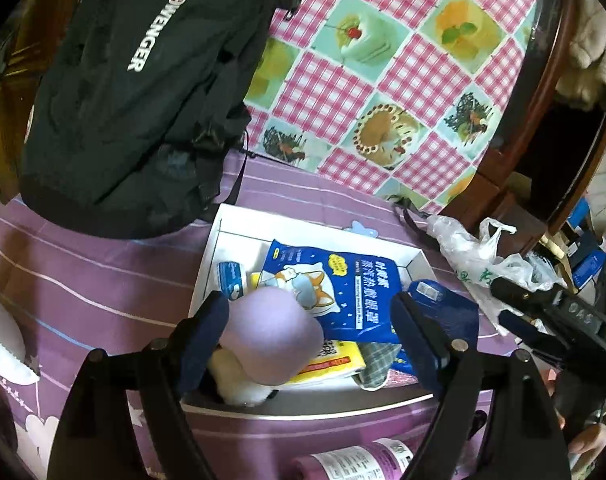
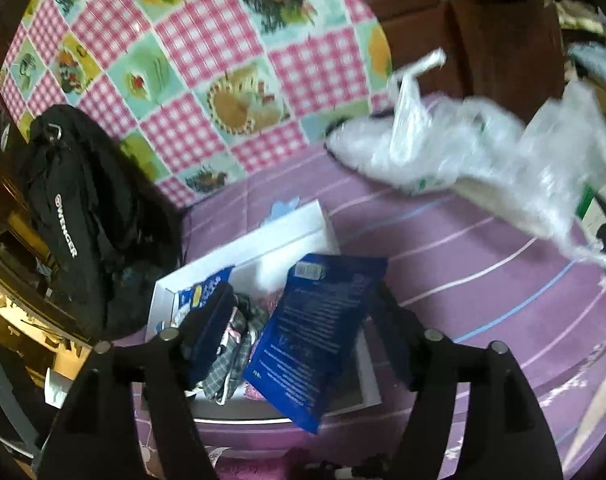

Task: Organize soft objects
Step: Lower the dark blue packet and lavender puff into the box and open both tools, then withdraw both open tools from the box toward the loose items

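Observation:
A white box [image 1: 217, 240] lies on the purple cloth and holds a blue eye-mask packet [image 1: 335, 280], a yellow packet [image 1: 335, 360], a plaid cloth [image 1: 373, 364] and a small blue pack [image 1: 231, 276]. My left gripper [image 1: 315, 340] is open over the box's near end; a lilac and white plush toy [image 1: 271, 340] rests in the box against its left finger. My right gripper [image 2: 303, 328] is open over the box [image 2: 303, 220]; a dark blue packet [image 2: 319, 328] lies tilted between its fingers, untouched as far as I can see.
A black Wenger backpack [image 1: 135, 92] lies left of the box. A crumpled clear plastic bag [image 2: 483, 152] lies to the right. A pink checked tablecloth [image 1: 403, 60] covers the far side. A purple-labelled roll [image 1: 359, 464] lies near me.

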The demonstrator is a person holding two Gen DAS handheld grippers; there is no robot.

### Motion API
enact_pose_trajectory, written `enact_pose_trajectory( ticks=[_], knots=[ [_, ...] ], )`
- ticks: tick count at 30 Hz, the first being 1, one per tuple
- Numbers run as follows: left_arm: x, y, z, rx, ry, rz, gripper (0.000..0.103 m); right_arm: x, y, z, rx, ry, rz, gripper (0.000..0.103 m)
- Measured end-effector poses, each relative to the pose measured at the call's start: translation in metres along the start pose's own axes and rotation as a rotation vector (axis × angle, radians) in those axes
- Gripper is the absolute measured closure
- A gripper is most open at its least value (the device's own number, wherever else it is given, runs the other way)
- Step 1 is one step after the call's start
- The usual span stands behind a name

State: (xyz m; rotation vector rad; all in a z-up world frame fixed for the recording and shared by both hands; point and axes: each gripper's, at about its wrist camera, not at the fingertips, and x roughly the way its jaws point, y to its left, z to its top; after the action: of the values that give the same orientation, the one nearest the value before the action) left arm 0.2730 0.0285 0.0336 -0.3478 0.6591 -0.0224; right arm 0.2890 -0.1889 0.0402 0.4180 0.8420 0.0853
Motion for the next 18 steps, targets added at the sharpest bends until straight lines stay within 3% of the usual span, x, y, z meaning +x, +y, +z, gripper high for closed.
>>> enact_pose_trajectory(
  ticks=[7,11,12,13,15,18],
  knots=[
    [-0.005,-0.009,0.000,0.057,-0.021,0.069,0.020,-0.019,0.003,0.006,0.006,-0.004,0.059,0.024],
    [-0.017,-0.017,-0.001,0.090,-0.013,0.058,0.025,-0.013,0.014,-0.002,-0.037,0.078,0.142,0.024],
    [-0.022,-0.019,-0.004,0.083,0.001,0.058,0.044,-0.014,0.018,-0.007,-0.037,0.081,0.154,0.024],
    [-0.025,-0.019,-0.006,0.071,0.022,0.048,0.070,-0.016,0.022,-0.011,-0.034,0.079,0.165,0.024],
    [-0.033,-0.020,-0.011,0.080,0.066,0.002,0.087,-0.021,0.036,-0.020,-0.069,0.079,0.196,0.024],
    [-0.061,-0.019,-0.016,0.147,0.060,-0.008,0.090,-0.034,0.062,-0.038,-0.212,0.070,0.175,0.024]
  ],
)
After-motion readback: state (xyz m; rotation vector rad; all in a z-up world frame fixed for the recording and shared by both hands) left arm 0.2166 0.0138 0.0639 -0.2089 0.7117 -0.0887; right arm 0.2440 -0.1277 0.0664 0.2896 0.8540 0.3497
